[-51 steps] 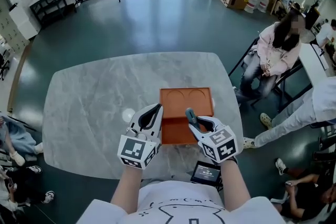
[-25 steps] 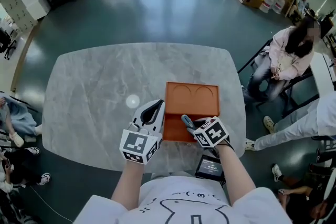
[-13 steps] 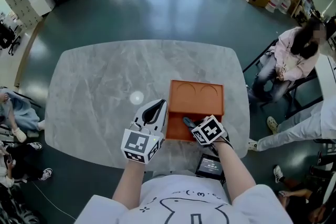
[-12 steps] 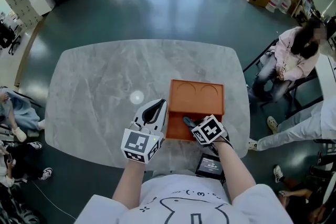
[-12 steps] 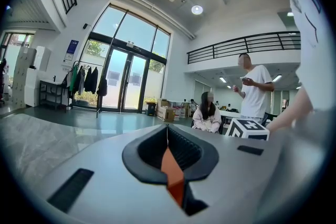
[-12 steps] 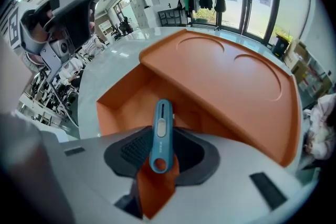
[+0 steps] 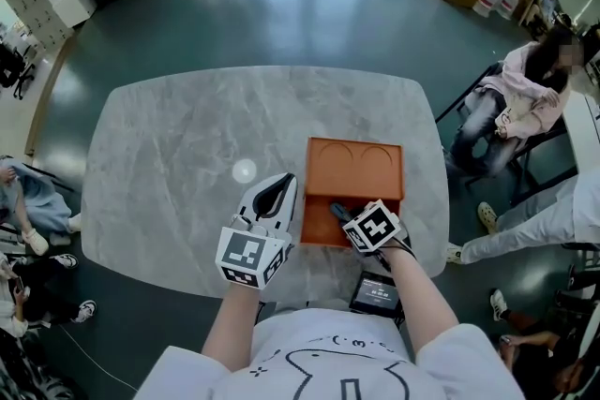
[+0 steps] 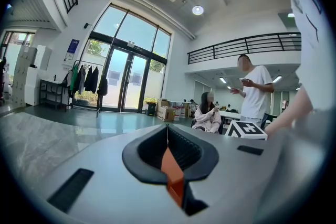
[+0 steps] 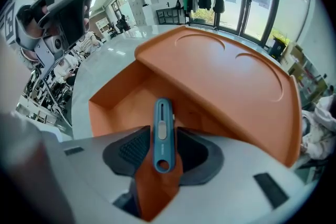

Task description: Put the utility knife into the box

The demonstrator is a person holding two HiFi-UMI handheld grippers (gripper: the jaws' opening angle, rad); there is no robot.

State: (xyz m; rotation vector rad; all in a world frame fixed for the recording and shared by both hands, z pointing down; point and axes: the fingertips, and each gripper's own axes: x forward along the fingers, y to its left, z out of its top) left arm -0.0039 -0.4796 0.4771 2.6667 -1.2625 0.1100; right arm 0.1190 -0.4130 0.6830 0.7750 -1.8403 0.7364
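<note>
The knife [image 9: 163, 136] is slim and slate-blue with rounded ends, a grey slider and a round hole at its near end. It stands between the ribbed black pads of the right gripper [image 7: 345, 218], whose jaws are opening, and its far end points into the box [image 9: 226, 76]. The box is matte orange and rectangular: a deep open compartment on its near side, a raised flat shelf with two shallow round hollows on its far side. The left gripper [image 8: 168, 134], smooth grey shell, is just left of the box with its jaws pressed together on nothing. Under the box lies a rounded table [image 7: 187, 155] of pale grey veined marble. Beyond the box spreads a glossy dark teal floor [image 7: 281, 14], up to tall glass doors [image 8: 126, 81].
</note>
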